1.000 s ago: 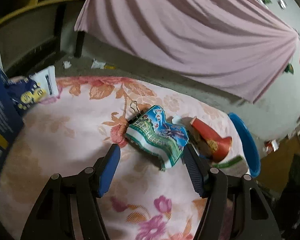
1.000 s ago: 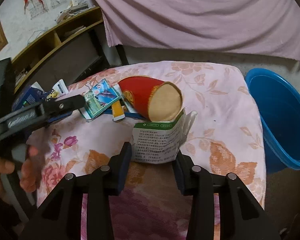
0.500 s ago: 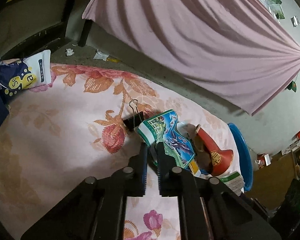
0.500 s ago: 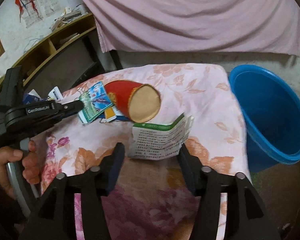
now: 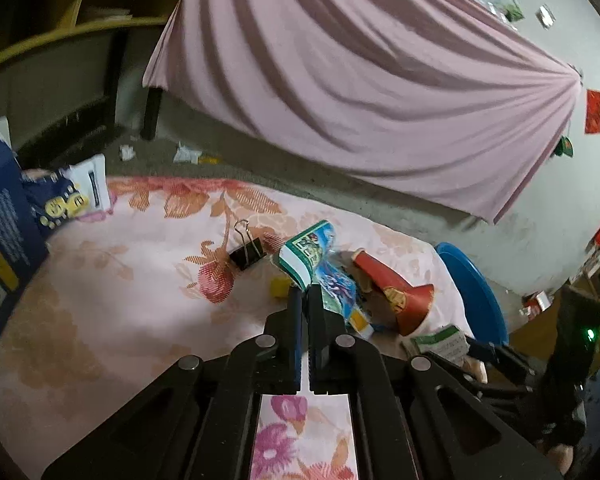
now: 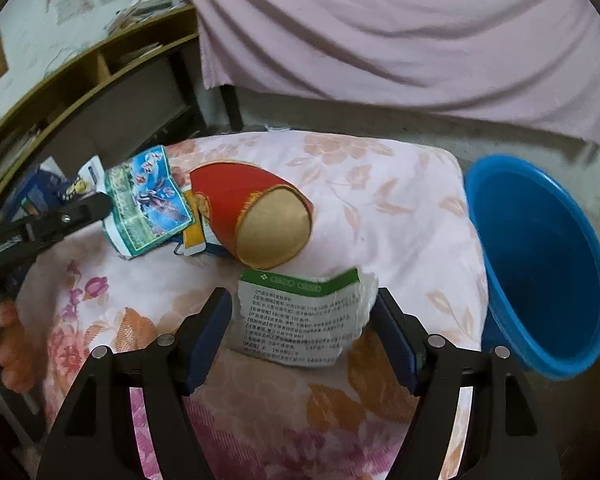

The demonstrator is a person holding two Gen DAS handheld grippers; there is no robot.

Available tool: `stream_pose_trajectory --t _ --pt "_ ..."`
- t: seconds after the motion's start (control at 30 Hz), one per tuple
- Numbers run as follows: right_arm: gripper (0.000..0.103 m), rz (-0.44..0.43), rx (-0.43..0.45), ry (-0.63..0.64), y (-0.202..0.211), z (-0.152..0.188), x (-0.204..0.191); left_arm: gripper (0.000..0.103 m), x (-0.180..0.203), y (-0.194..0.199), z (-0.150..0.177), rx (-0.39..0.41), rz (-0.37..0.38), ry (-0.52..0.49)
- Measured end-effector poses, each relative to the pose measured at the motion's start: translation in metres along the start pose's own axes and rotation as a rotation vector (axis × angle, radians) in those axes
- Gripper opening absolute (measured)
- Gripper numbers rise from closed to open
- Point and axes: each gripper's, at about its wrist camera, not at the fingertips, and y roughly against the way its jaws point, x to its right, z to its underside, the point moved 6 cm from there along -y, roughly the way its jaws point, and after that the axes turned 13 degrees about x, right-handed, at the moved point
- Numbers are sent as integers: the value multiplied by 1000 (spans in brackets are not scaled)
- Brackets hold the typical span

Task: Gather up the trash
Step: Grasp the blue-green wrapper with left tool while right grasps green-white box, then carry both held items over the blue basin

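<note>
A flowered pink cloth-covered table bears the litter; a round blue plastic basin stands at its three o'clock edge. The right gripper, jaws just opened wide, straddles a white-and-green printed paper packet without pressing it. At ten o'clock, the left gripper is clamped tight on a blue-green picture wrapper, beside a red paper cup lying on its side.
</note>
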Motion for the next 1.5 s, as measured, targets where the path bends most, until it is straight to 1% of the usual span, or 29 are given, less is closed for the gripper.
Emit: stream_pose_trajectory --t 0.03,0.1,0.17,0.23,0.27,0.3,0.33,0.6,0.7,0.87,1.03,1.2,1.33,1.4,1.5 --pt "67 -7 -3 3 -1 0 -1 0 3 5 0 13 3 -14" --pt "45 -22 -7 4 -1 1 -2 0 10 12 1 30 6 -36" --pt "37 -25 -1 7 1 1 -2 0 15 18 4 43 2 -52" --pt "36 -29 11 7 5 1 -2 0 21 26 5 53 3 -66" --pt "32 -33 24 4 8 0 -1 0 23 29 6 56 2 -71" --pt "14 -35 36 1 11 -1 0 0 25 33 7 62 -1 -77" --pt "9 -35 47 -3 14 -1 1 0 26 35 6 66 -3 -79" --pt "8 -67 149 -54 38 -6 9 0 37 54 4 105 4 -98" --pt "8 -102 244 -63 59 -14 8 0 50 61 0 142 22 -130" --pt "8 -104 443 -42 110 -44 14 0 78 71 -21 241 95 -166" --pt "9 -66 631 -11 163 -80 27 0 128 90 -51 398 205 -212" --pt "9 9 800 26 212 -106 46 0 180 111 -78 552 314 -247" --pt "10 71 893 47 236 -116 63 0 213 114 -86 636 380 -296" --pt "10 107 937 55 245 -118 73 0 227 113 -86 659 415 -310" --pt "10 150 976 51 254 -119 87 0 248 102 -84 674 455 -318"
